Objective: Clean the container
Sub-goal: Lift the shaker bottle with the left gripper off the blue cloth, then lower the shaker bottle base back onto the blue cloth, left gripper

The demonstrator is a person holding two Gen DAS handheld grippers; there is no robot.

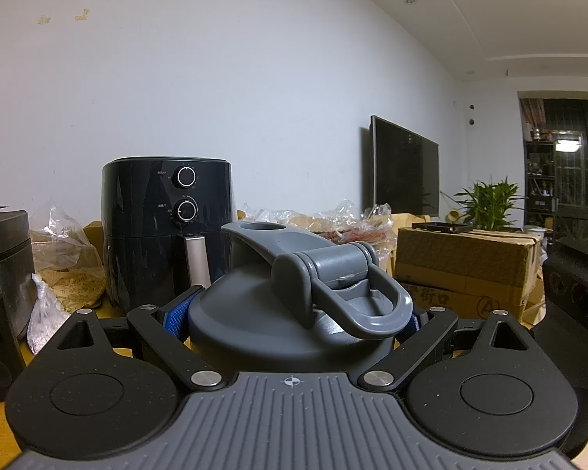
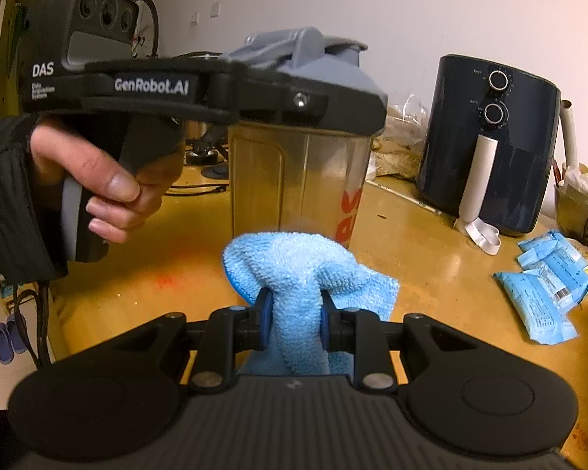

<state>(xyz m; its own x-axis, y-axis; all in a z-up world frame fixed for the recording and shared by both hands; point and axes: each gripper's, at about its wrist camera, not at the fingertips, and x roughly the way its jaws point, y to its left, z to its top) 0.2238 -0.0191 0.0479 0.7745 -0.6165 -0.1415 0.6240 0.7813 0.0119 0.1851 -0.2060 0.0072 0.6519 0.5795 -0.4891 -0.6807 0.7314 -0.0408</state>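
Gripping: my left gripper (image 1: 294, 313) clamps the shaker bottle (image 2: 298, 172) under its grey lid (image 1: 278, 313).
Pinching: my right gripper (image 2: 294, 315) nips the soft blue cloth (image 2: 298, 266).
Feel: I judge the bottle light, slick plastic.

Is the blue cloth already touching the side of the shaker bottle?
Cannot tell: in the right wrist view the blue cloth, held in the right gripper, overlaps the bottle's lower wall, but contact is unclear.

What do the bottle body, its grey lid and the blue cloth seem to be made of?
Bottle body: likely clear, smoke-tinted plastic; the background shows through it, and it has moulded ridges.
Grey lid: matte moulded plastic, to judge by its dull even surface, hinged flip cap and carry loop.
Blue cloth: soft looped pile, probably microfibre or terry; it folds limply between the right gripper's fingers.
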